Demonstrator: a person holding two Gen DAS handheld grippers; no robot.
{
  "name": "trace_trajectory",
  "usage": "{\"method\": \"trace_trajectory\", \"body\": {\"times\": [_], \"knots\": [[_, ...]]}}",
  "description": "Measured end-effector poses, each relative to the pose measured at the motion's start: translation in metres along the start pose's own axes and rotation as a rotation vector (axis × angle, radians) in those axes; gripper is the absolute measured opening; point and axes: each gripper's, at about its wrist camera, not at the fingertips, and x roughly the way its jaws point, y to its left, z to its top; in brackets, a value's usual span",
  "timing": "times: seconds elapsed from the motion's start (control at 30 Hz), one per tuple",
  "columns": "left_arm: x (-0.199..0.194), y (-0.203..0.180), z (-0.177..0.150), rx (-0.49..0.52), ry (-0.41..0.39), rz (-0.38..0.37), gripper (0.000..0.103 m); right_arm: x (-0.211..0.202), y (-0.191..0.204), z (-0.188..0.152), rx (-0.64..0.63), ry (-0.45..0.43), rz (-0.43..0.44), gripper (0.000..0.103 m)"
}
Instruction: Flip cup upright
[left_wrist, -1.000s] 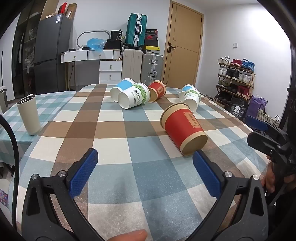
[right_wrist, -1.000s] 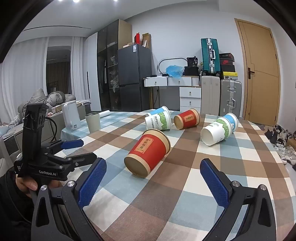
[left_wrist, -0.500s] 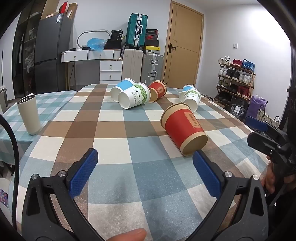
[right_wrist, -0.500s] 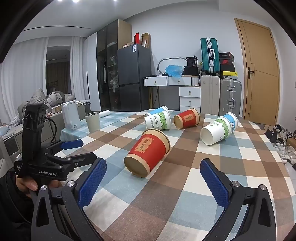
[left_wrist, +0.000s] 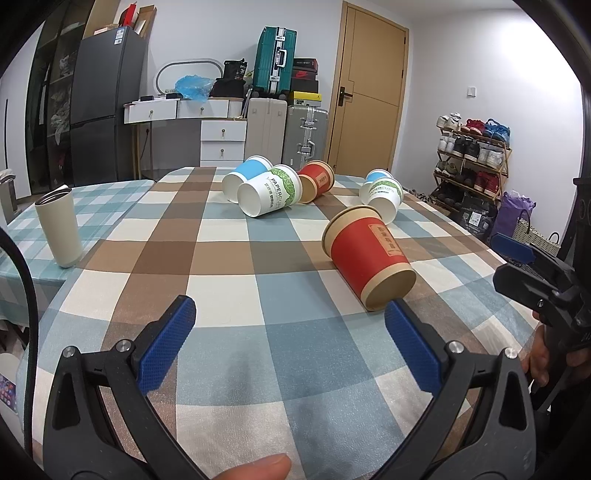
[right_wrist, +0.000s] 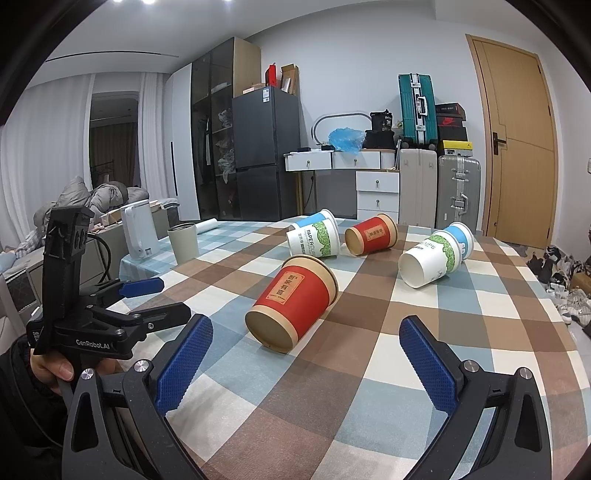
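A red paper cup (left_wrist: 367, 258) lies on its side on the checked tablecloth (left_wrist: 229, 258), base toward me; it also shows in the right wrist view (right_wrist: 293, 301). My left gripper (left_wrist: 288, 332) is open and empty, its right pad just short of the cup's base. My right gripper (right_wrist: 304, 363) is open and empty, a little in front of the cup. Each gripper shows in the other's view: the right gripper (left_wrist: 517, 258) at the right edge, the left gripper (right_wrist: 147, 299) at the left.
Several more paper cups lie on their sides farther back: a green-print white cup (left_wrist: 269, 195), a blue cup (left_wrist: 245, 177), a second red cup (left_wrist: 317, 181) and a pair at the right (left_wrist: 382, 197). A beige tumbler (left_wrist: 59, 225) stands upright at the left.
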Motion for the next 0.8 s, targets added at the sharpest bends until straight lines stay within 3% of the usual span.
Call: {"method": "trace_trajectory", "body": {"times": [0.8], "knots": [[0.0003, -0.0002, 0.0, 0.001, -0.001, 0.002, 0.102, -0.0049, -0.005, -0.0001, 0.005, -0.001, -0.001, 0.103]]}}
